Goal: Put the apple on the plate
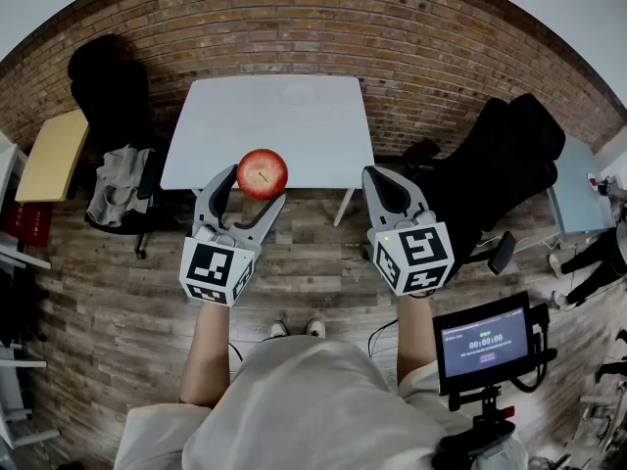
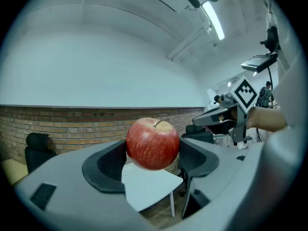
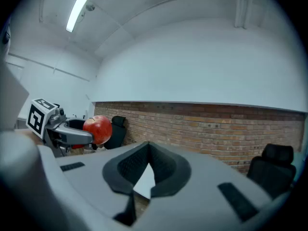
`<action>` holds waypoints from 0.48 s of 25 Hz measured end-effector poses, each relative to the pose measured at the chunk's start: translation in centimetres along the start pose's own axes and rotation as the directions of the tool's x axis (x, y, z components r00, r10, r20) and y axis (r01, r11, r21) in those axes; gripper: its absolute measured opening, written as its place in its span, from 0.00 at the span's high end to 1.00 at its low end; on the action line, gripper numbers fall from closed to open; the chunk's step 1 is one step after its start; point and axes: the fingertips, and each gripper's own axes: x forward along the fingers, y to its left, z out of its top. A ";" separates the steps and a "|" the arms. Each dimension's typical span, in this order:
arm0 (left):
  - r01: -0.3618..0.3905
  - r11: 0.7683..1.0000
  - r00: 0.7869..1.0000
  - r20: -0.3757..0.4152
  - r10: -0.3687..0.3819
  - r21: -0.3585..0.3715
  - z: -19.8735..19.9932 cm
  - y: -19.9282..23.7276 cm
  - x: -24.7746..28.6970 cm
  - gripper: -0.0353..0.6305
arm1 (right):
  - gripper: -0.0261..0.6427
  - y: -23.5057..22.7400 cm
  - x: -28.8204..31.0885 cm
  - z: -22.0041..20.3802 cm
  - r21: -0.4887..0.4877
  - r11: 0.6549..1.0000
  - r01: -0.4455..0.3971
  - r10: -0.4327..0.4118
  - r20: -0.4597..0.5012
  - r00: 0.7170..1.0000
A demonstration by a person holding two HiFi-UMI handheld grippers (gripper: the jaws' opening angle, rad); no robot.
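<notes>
A red apple (image 1: 263,172) sits between the jaws of my left gripper (image 1: 257,186), which is shut on it and holds it in the air in front of the table's near edge. In the left gripper view the apple (image 2: 152,144) fills the gap between the dark pads (image 2: 111,160) of the left gripper (image 2: 153,154). A pale plate (image 1: 299,93) lies near the far edge of the white table (image 1: 216,135). My right gripper (image 1: 378,178) hovers to the right at about the same height, shut and holding nothing; in its own view the right gripper's (image 3: 148,151) tips meet.
A black chair with grey cloth (image 1: 116,186) stands left of the table, beside a wooden side table (image 1: 51,155). A black chair (image 1: 495,169) stands to the right. A small monitor on a stand (image 1: 487,343) is at lower right. A brick wall (image 1: 431,47) runs behind.
</notes>
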 end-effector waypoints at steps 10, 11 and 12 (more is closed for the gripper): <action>-0.005 1.000 1.000 -0.001 0.005 0.009 0.0 0.2 1.1 0.42 | 0.96 -0.8 0.6 0.2 0.021 1.000 -0.016 0.016 0.024 1.000; -0.006 1.000 1.000 0.000 0.006 0.009 0.1 0.2 1.3 0.42 | 0.96 -1.0 0.7 0.2 0.020 1.000 -0.017 0.016 0.023 1.000; -0.008 1.000 1.000 0.001 0.008 0.010 0.1 0.1 1.5 0.42 | 0.96 -1.2 0.8 0.2 0.018 1.000 -0.017 0.017 0.023 1.000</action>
